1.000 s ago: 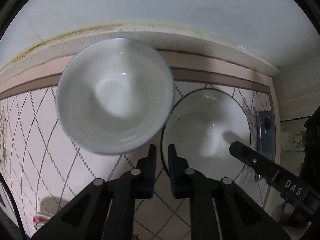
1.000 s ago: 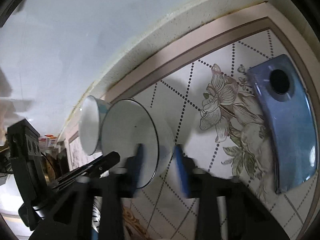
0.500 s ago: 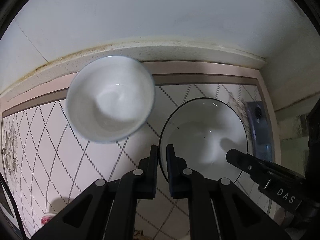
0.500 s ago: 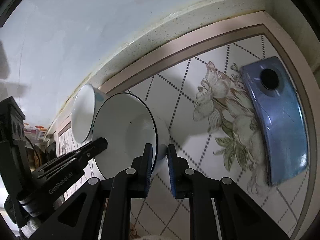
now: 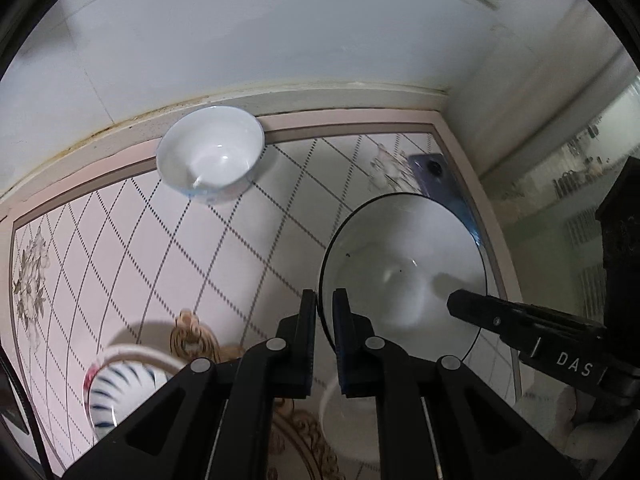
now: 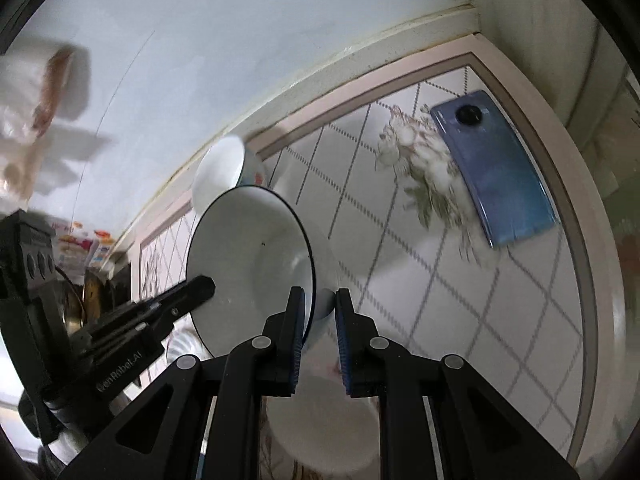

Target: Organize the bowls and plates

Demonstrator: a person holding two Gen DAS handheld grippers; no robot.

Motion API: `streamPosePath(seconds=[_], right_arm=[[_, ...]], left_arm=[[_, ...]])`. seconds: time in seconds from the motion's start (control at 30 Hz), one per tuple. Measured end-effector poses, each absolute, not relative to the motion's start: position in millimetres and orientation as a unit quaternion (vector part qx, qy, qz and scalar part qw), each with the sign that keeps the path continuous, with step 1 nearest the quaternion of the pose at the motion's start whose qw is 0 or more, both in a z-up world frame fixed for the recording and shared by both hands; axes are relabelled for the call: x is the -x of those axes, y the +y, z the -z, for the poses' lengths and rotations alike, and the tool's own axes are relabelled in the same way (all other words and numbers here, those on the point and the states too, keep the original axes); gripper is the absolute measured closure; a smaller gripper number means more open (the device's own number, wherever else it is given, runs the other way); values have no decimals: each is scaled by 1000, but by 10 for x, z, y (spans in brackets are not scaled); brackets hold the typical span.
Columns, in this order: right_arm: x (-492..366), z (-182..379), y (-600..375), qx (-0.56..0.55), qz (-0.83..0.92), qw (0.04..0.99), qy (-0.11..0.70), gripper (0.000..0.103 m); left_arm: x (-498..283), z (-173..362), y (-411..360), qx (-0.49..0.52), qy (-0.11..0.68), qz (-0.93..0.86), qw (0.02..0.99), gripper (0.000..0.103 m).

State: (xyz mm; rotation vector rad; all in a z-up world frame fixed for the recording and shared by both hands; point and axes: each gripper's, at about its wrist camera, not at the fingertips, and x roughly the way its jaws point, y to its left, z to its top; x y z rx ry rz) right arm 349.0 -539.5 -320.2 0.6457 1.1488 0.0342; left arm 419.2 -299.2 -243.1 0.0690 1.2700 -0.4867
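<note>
White dark-rimmed ceramic bowl held off the diamond-patterned tiled counter, pinched on opposite sides of its rim. Left gripper clenched on the near rim edge; right gripper clamped on the far rim. Second white bowl with blue outside pattern sitting upright by the back wall, well apart. Blue smartphone lying flat near the right counter corner. Striped blue-and-white bowl at lower left.

A pale wall rises ahead of the tool behind a speckled backsplash ledge, with a diamond-patterned pink-bordered tabletop spread below and glazing to its right.
</note>
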Motion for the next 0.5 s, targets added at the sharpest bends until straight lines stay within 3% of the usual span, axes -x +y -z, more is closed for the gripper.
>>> streamPosePath(seconds=[0.5], right_arm=[[-2689, 3218, -5136, -307, -19, 778, 547, 86]], left_arm=[[-3567, 2500, -2858, -46, 596, 243, 764, 96]])
